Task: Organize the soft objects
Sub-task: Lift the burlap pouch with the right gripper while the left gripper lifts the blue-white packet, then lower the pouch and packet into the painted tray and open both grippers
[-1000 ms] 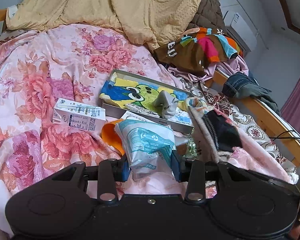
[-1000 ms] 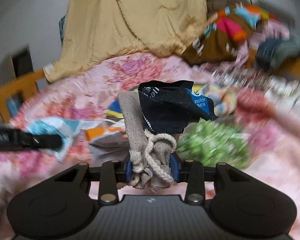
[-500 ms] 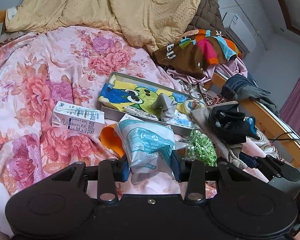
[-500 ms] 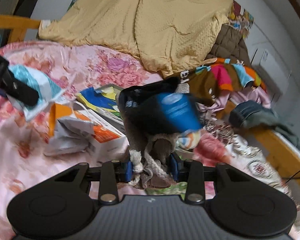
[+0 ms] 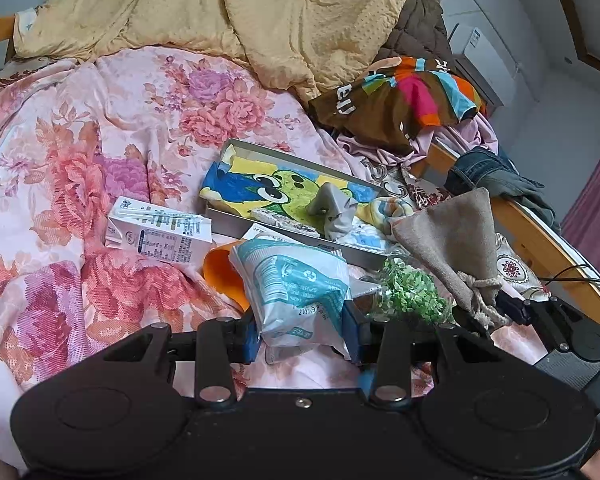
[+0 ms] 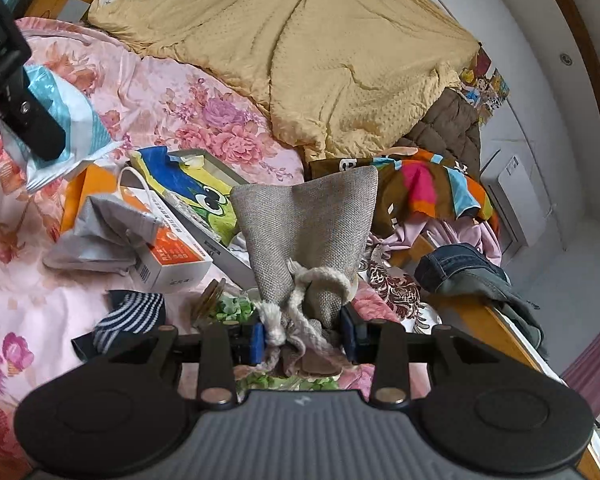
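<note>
My left gripper (image 5: 302,336) is shut on a teal and white plastic pack (image 5: 296,284), held just above the flowered bedspread. In its view the grey-beige drawstring pouch (image 5: 456,240) stands up at the right, gripped low by my right gripper (image 5: 508,308). The right wrist view shows that gripper (image 6: 302,336) shut on the pouch (image 6: 304,224) at its corded neck, with the bag's body pointing away. A metal tray (image 5: 284,152) behind holds a frog-print towel (image 5: 284,188) and a grey sock (image 5: 332,208).
A milk carton (image 5: 160,232), an orange box (image 6: 168,256), a green plastic sprig (image 5: 412,292) and a striped navy sock (image 6: 136,312) lie on the bedspread. A yellow blanket (image 5: 260,12), a colourful garment (image 5: 404,96) and jeans (image 5: 488,172) sit behind, by the wooden bed rail (image 5: 540,236).
My right gripper rolled and swung toward the tray with the pouch. The dark blue cloth that lay on the pouch is no longer on it. The left gripper kept still.
</note>
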A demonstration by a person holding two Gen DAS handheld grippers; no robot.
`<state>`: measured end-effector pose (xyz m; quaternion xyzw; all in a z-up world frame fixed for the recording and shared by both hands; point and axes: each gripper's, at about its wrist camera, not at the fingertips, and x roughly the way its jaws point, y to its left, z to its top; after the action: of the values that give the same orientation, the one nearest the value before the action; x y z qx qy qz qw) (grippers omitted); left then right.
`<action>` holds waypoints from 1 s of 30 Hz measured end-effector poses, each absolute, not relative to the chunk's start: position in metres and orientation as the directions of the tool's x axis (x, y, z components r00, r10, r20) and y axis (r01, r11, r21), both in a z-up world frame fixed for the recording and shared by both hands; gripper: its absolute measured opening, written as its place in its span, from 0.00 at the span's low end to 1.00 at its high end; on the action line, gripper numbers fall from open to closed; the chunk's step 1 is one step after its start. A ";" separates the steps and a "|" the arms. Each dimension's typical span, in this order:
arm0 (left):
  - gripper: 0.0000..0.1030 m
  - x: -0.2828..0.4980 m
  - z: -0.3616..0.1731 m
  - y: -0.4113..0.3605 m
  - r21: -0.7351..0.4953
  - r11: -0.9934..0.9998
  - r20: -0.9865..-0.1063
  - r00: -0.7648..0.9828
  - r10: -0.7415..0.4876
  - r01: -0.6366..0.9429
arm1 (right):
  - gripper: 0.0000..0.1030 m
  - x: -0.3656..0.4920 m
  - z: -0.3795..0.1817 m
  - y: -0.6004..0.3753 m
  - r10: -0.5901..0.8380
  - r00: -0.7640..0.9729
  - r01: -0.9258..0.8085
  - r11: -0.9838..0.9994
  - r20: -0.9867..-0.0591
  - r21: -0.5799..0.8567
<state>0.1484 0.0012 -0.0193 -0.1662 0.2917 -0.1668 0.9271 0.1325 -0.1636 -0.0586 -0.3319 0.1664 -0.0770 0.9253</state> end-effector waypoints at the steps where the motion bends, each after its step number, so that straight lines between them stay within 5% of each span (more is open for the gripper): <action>1: 0.41 0.149 -0.019 0.000 -0.404 0.889 -0.487 0.772 -0.408 0.215 | 0.39 0.135 -0.057 -0.165 -0.252 0.932 0.033 0.774 -0.260 -0.632; 30: 0.41 0.298 0.000 -0.050 -0.307 0.907 -0.445 0.799 -0.405 0.289 | 0.39 0.265 -0.023 -0.197 -0.148 0.962 0.034 0.897 -0.227 -0.440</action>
<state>0.2981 -0.0504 -0.0002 -0.1126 0.2584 -0.1841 0.9416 0.2649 -0.1966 -0.0233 -0.2215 0.1285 -0.0473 0.9655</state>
